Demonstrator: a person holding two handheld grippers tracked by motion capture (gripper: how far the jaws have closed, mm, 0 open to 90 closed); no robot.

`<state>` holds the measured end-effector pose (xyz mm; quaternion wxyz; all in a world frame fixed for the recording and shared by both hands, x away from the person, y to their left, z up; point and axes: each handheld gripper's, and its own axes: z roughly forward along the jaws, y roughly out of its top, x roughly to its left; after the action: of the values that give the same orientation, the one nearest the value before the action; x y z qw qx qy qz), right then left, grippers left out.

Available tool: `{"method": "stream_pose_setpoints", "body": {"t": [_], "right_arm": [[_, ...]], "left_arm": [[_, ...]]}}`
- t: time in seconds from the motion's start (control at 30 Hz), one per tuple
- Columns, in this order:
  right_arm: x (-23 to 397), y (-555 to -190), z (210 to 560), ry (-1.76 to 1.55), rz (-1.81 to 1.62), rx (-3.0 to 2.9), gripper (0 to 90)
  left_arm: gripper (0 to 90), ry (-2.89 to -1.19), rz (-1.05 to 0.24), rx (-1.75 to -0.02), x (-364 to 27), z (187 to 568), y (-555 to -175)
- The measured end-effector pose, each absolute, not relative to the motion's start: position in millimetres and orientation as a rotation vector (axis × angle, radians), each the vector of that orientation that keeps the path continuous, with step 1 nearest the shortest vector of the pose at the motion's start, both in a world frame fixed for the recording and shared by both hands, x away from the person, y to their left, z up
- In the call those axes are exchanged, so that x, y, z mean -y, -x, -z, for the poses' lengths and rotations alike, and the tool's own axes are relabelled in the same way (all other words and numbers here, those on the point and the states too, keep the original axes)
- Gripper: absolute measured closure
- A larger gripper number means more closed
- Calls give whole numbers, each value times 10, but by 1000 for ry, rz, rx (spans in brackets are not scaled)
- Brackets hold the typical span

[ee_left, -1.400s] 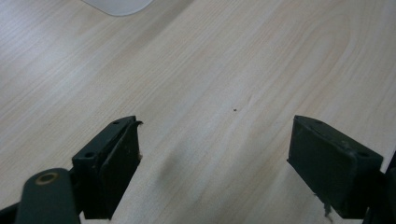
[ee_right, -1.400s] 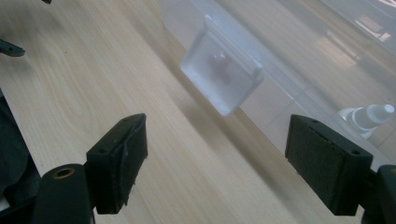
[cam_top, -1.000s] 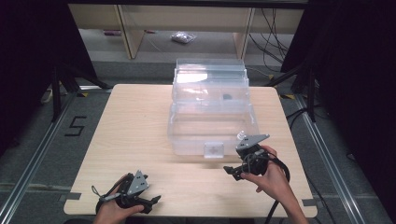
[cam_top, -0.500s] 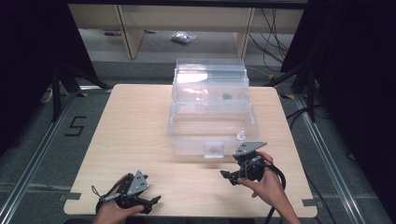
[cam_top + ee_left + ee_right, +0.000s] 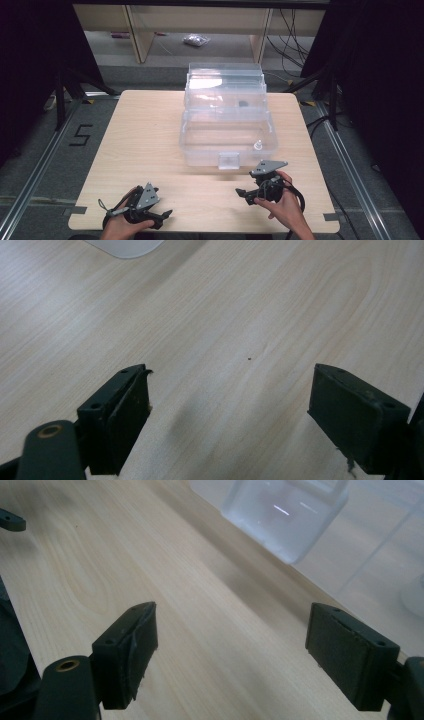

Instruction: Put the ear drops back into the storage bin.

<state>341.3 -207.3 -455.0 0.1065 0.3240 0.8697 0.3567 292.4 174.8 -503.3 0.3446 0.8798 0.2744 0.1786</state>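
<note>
A wooden table is standing in a dark room, a clear plastic box sitting at its far middle. The left gripper is resting near left and the right gripper near right. Each gripper view is showing jaws spread over bare wood, grasping nothing; the box's latch is lying just beyond the right one. No handling is looking begun.

Your pale wooden table has a fine, light-brown grain running across it, with one tiny dark speck between your left gripper's jaws. The clear plastic lidded box looks colourless, frosted whitish at its front latch. Both of your grippers, the left gripper and the right gripper, are black, each topped with a grey triangular plate. The floor is grey.
</note>
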Motion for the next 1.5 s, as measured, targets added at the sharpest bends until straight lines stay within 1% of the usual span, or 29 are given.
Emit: {"method": "stream_pose_setpoints", "body": {"t": [0.07,0.13,0.47,0.5,0.53,0.67,0.7,0.77,0.93,1.07,1.1,1.43,1.47,1.5], "right_arm": [[2074,-3372,4569,-1007,-1059,-2567,215],[2093,-3381,4607,-964,-1080,-2546,214],[2190,-3282,4693,-1006,-1085,-2551,202],[2197,-3267,4699,-1008,-1083,-2551,198],[2199,-3258,4718,-1013,-1086,-2546,195],[2230,-3242,4790,-999,-1091,-2531,185],[2242,-3215,4779,-1054,-1059,-2544,183],[2260,-3218,4817,-1021,-1072,-2539,182],[2296,-3144,4839,-1109,-1038,-2518,170],[2356,-3123,4843,-1084,-1033,-2531,169],[2352,-3091,4851,-1145,-1044,-2515,167],[2401,-3064,4892,-1126,-956,-2520,166],[2399,-3068,4895,-1125,-960,-2520,166],[2397,-3067,4891,-1135,-958,-2526,167]], "left_arm": [[160,-2289,-468,-713,-1747,5036,-2932],[160,-2289,-460,-709,-1751,5034,-2931],[160,-2288,-470,-714,-1747,5035,-2929],[160,-2289,-455,-705,-1752,5026,-2919],[160,-2316,-463,-687,-1765,5014,-2923],[160,-2285,-465,-709,-1750,5028,-2918],[160,-2320,-462,-685,-1766,5011,-2923],[160,-2292,-451,-714,-1750,5029,-2912],[160,-2282,-455,-727,-1738,5039,-2916],[160,-2292,-464,-704,-1745,5031,-2922],[160,-2291,-454,-705,-1744,5030,-2921],[159,-2292,-457,-704,-1745,5030,-2924],[158,-2275,-437,-730,-1733,5042,-2912],[158,-2273,-442,-713,-1733,5040,-2915]]}}
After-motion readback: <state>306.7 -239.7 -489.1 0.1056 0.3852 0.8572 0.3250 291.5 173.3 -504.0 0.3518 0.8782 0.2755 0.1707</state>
